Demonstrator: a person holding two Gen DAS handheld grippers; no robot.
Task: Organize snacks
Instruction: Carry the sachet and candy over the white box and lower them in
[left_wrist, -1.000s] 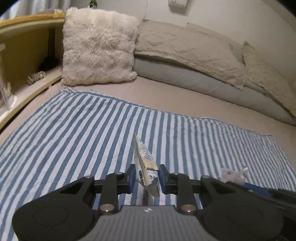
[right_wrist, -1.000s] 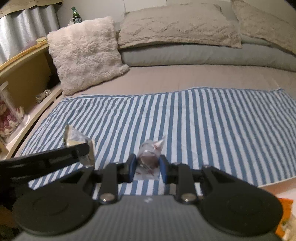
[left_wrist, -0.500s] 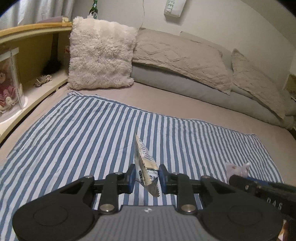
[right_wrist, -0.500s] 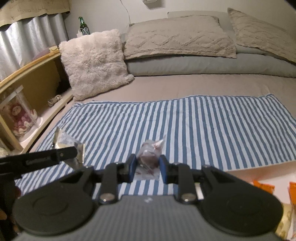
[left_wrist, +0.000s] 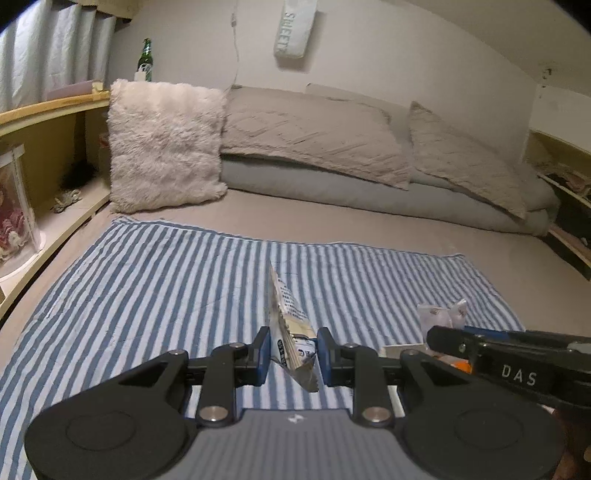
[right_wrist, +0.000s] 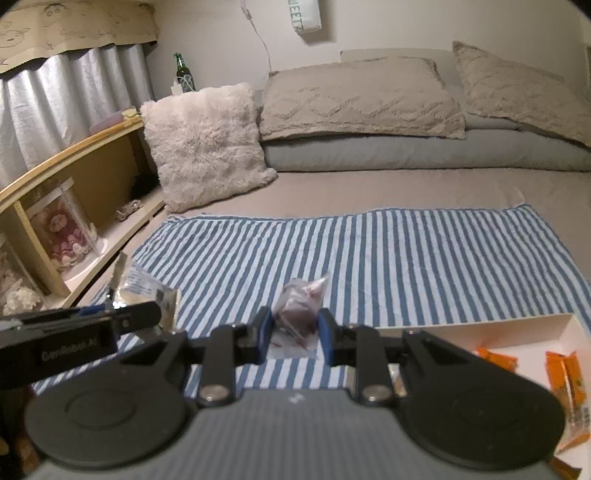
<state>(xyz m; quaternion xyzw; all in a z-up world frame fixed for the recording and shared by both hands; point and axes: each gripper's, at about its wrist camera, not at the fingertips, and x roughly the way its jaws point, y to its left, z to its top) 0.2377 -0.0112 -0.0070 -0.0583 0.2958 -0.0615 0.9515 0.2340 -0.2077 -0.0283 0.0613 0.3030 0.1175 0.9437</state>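
Observation:
My left gripper is shut on a silver and cream snack packet, held edge-on above the blue-striped cloth. My right gripper is shut on a clear wrapped brownish snack. In the left wrist view the right gripper's snack shows at the right above its black finger. In the right wrist view the left gripper's packet shows at the left. A white box with orange snack packets lies at the lower right of the right wrist view.
A fluffy cream pillow and beige pillows lie at the bed's far end. A wooden shelf with a doll in a clear case runs along the left. A green bottle stands on it.
Both grippers have pulled back and risen with their snacks still held. More of the room shows, and the white box with orange packets has come into the right wrist view.

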